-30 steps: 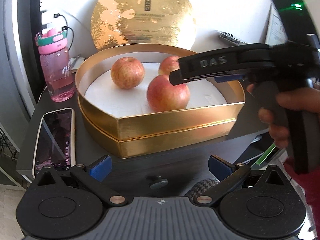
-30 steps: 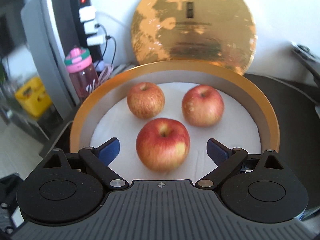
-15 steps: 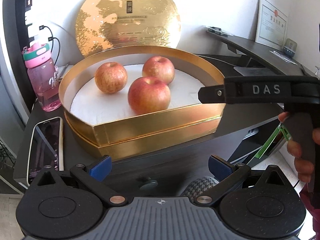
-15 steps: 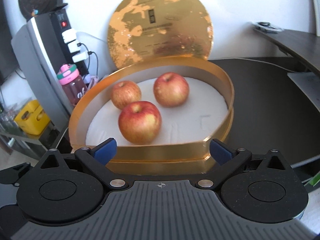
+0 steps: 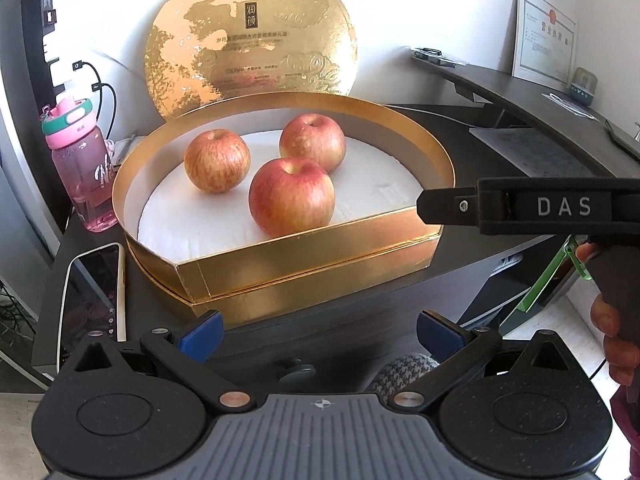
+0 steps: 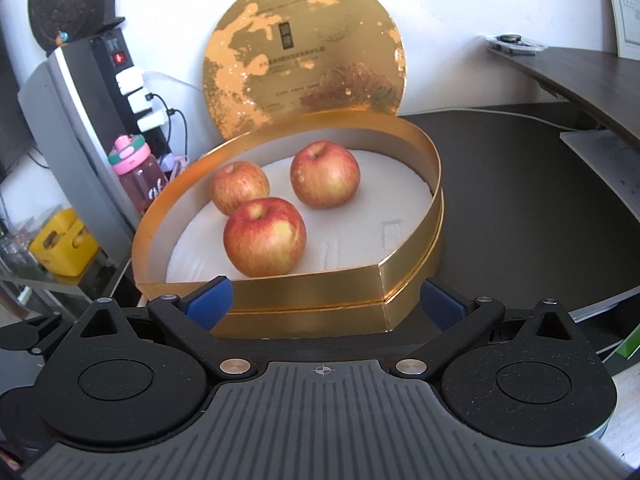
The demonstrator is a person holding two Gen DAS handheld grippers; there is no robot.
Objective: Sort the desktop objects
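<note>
Apples [image 5: 291,195], three, sit inside open gold box [image 5: 304,256] on white liner.

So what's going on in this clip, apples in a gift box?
A person holds a two-finger gripper in each hand in front of an open gold box on a dark desk. Three apples sit on its white lining: a front apple, a left apple and a back apple. The left gripper and right gripper are both open and empty, short of the box. The round gold lid leans against the wall behind.
</note>
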